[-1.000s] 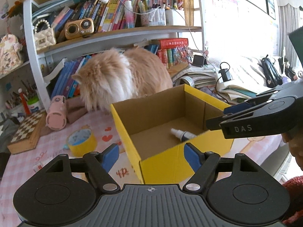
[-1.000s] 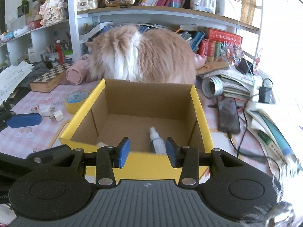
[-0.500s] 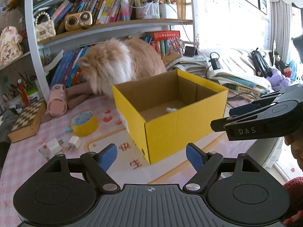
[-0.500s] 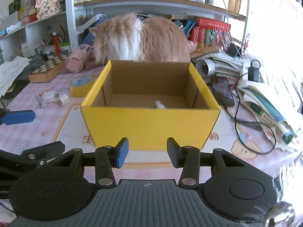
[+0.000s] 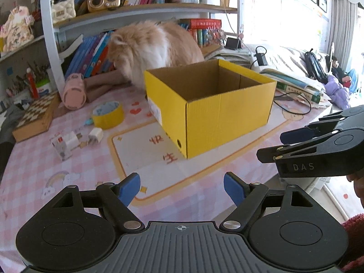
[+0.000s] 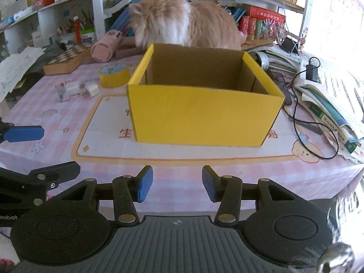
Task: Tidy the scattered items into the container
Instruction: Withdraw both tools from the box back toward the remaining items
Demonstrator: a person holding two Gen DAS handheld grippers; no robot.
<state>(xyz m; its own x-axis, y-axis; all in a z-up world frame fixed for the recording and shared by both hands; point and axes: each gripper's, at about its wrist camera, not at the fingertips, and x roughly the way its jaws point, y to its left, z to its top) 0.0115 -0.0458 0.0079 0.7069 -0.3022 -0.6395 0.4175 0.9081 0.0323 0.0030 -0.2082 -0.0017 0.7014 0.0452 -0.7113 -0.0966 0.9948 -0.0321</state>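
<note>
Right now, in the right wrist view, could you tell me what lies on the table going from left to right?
Chessboard box → pink cylinder case → yellow tape roll → yellow cardboard box → black cable → stack of books and papers.

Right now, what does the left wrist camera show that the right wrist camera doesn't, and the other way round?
Only the left wrist view shows the gold retro radio on the shelf, a pearl-handled white purse and a person sitting far right.

Only the right wrist view shows loose white papers at the left edge.

Both show the yellow cardboard box, the fluffy orange cat behind it, the yellow tape roll, the white chargers, the chessboard box and both hand-held grippers, empty, the right's jaws opening.
</note>
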